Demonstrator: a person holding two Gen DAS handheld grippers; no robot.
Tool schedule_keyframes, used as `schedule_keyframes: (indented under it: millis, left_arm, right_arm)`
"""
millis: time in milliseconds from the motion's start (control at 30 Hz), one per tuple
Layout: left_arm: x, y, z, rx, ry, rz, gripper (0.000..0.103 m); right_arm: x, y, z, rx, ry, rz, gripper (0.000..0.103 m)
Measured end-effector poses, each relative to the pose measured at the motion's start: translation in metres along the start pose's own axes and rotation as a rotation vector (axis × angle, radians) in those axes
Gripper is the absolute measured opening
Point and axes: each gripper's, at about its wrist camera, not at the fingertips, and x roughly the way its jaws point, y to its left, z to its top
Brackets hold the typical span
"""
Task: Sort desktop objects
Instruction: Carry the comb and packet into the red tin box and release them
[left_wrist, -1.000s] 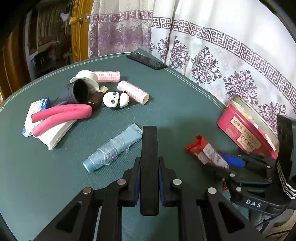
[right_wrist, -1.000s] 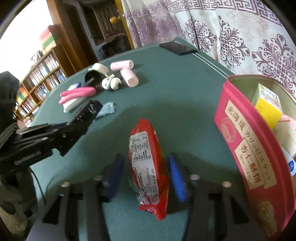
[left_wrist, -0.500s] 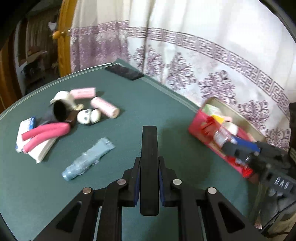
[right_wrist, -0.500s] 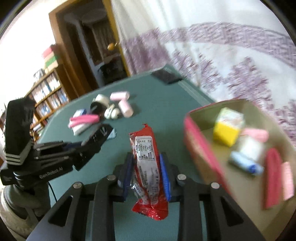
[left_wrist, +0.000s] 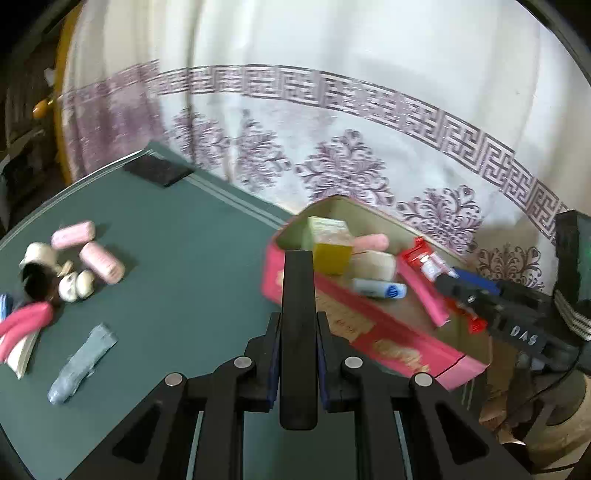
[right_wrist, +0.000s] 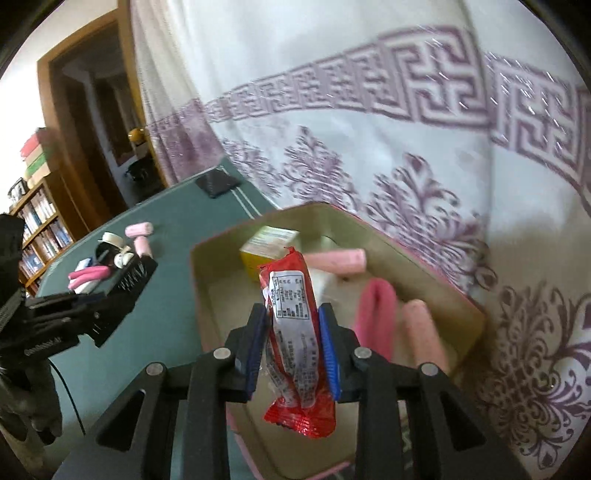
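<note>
Snack packet (right_wrist: 295, 325) hangs above the open pink tin (right_wrist: 469, 306), clamped between our right tool's (right_wrist: 291, 339) blue pads.

We hold the red wrapper upright over a yellow box (right_wrist: 271, 240) and pink rollers (right_wrist: 338, 260) lying inside the tin, which sits at the green tabletop's (left_wrist: 177, 280) edge beside a patterned curtain (left_wrist: 351, 122). Our left tool (left_wrist: 297, 350) is clenched on nothing, poised over the tabletop near the tin's side. Further left lie a blue tube (left_wrist: 81, 363), more pink rollers (left_wrist: 101, 262) and a dark phone (left_wrist: 159, 170).
</note>
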Motion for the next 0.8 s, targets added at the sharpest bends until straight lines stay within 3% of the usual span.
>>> schedule_keyframes:
  millis: [367, 800]
  left_arm:
    - [0.034, -0.042, 0.028, 0.075, 0.011, -0.012, 0.017]
    - [0.053, -0.066, 0.042, 0.145, 0.013, -0.015, 0.017]
  right_arm:
    - [0.009, -0.013, -0.005, 0.012, 0.027, 0.006, 0.032]
    - [0.015, -0.019, -0.01, 0.025, 0.05, -0.021, 0.032]
